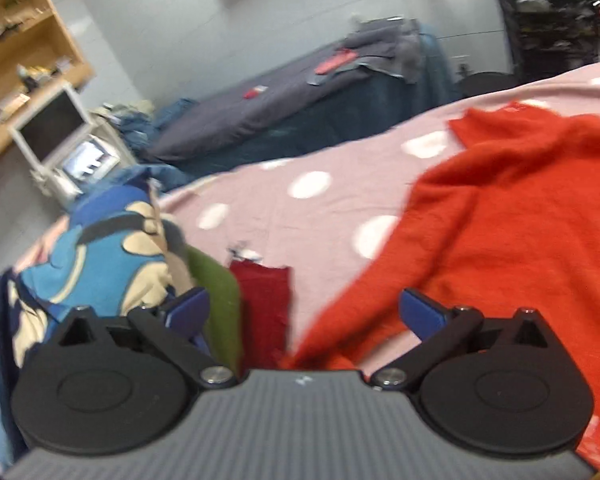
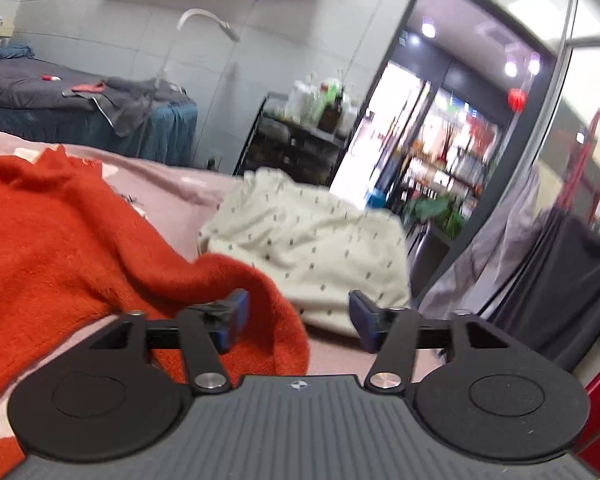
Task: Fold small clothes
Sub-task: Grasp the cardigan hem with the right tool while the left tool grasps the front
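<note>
A fuzzy orange-red sweater [image 1: 512, 216] lies spread on the pink polka-dot bedcover [image 1: 284, 196]. My left gripper [image 1: 304, 312] is open, and a sweater edge lies between its jaws near the base. In the right wrist view the same sweater [image 2: 60, 236] fills the left side, and one sleeve [image 2: 268, 320] drapes between the open jaws of my right gripper [image 2: 296, 316]. A cream dotted garment [image 2: 324, 240] lies bunched just beyond the right gripper.
A pile of folded clothes sits at the left: a blue and cream patterned piece [image 1: 100, 256], a green one [image 1: 220, 300] and a dark red one [image 1: 264, 304]. A second bed with dark covers [image 1: 284, 96] stands behind. A dark cloth [image 2: 560, 280] hangs at the right.
</note>
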